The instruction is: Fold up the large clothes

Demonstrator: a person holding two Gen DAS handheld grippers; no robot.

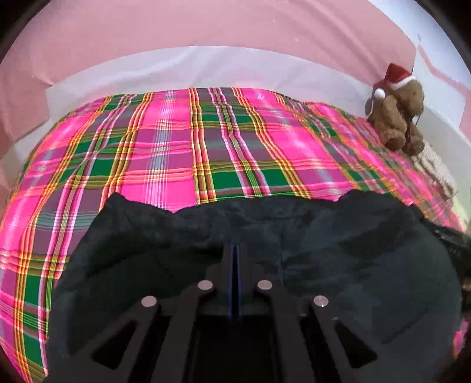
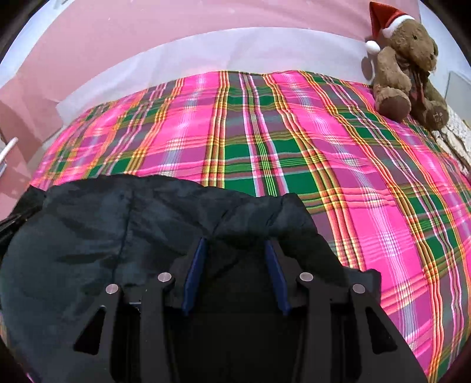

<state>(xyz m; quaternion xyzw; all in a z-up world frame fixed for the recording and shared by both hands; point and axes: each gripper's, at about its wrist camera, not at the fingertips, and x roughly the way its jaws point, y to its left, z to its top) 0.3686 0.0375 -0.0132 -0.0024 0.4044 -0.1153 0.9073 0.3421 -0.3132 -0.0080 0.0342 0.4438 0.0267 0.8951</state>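
Note:
A large dark garment (image 1: 338,250) lies bunched on the pink and green plaid blanket (image 1: 176,153) of a bed. My left gripper (image 1: 234,250) is shut, its fingers pressed together with the dark cloth pinched at the tips. In the right wrist view the same garment (image 2: 88,229) spreads to the left. My right gripper (image 2: 235,244) has its blue pads (image 2: 194,274) standing apart around a thick fold of the cloth. That fold drapes over and hides the fingertips.
A brown teddy bear (image 2: 406,67) in a red Santa hat sits at the far right corner of the plaid blanket (image 2: 368,191). A white sheet (image 1: 206,67) edges the bed's far end, with a pink wall (image 1: 176,23) behind it.

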